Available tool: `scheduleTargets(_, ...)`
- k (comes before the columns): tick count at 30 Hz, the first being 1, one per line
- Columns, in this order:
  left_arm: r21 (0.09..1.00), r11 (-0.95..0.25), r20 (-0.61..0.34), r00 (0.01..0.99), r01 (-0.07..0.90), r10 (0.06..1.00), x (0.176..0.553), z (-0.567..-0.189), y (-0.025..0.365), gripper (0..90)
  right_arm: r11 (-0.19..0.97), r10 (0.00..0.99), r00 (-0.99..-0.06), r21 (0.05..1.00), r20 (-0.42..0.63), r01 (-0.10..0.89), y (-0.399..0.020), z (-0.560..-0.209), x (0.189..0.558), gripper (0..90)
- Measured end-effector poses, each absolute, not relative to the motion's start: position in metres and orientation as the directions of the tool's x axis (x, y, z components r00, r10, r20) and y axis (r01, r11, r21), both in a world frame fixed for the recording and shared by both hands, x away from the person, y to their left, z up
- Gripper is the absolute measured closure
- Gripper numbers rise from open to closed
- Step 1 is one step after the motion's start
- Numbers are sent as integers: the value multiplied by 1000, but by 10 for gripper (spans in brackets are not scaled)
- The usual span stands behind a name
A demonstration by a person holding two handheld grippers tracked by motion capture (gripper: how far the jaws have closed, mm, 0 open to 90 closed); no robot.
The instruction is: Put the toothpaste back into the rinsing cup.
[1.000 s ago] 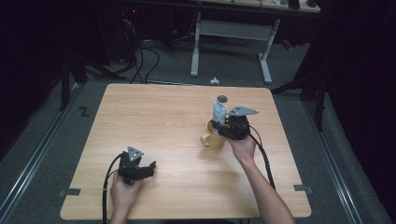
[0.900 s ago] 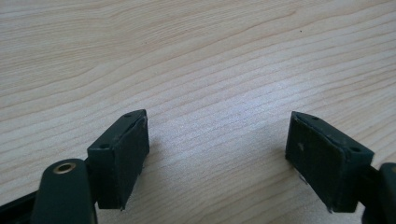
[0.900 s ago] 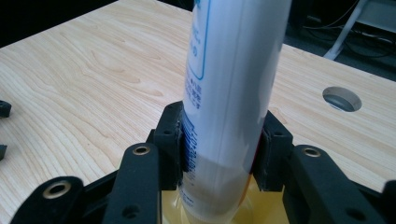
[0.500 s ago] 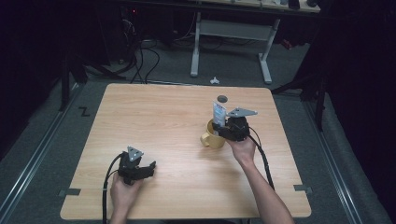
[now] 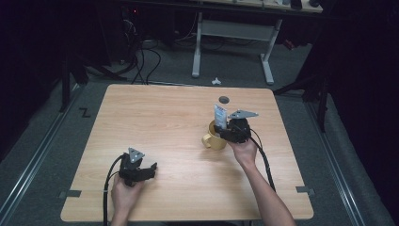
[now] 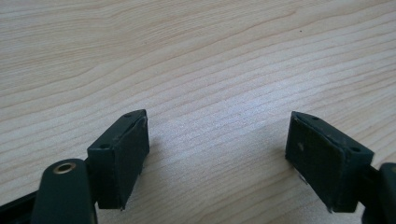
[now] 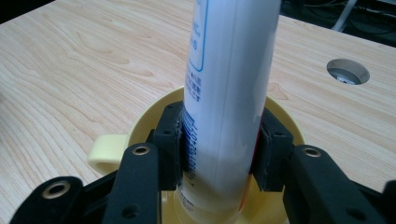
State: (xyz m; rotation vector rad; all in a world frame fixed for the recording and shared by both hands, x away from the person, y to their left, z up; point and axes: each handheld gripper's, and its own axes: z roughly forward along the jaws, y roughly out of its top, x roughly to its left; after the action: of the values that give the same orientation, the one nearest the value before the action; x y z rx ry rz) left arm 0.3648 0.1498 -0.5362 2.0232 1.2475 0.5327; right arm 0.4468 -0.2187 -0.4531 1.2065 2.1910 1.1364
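- Tube [image 7: 229, 93] is clamped between the jaws of the right gripper [image 7: 219, 149], pads pressed on both sides near its lower end, so it's being gripped for sure.
- It's held upright with its bottom end inside the yellow mug [image 7: 140, 126]. Looks like it's being stood in the mug like a holder, though whether it's going in or coming out can't be told.
- In the high view the mug [image 5: 212, 139] is seen right of centre, handle pointed toward the left of the frame, with the tube [image 5: 220, 114] sticking up out of it and the right gripper [image 5: 225, 132] right against it.
- The low grip probably makes sense: the top is left free and the tube is kept from tipping against the rim.
- Left gripper [image 5: 153, 169] is parked at the lower left of the high view, well apart from the mug. In its own view the jaws are spread wide with nothing between them, just bare wood. Probably kept out of the way.
- Table [image 5: 155, 122] is light wood grain, with a round cable hole [image 5: 224, 99] behind the mug.
- Room is dim: grey carpet, cables [image 5: 146, 56] on the floor at upper left, white desk legs [image 5: 197, 47] along the top.
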Motion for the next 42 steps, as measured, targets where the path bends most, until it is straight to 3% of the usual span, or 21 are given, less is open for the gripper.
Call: scheduleTargets(42,737,-298,-13,453,607,891,365,-536,150,221,334,839,-542,750,39,571,-212,-467,453,592)
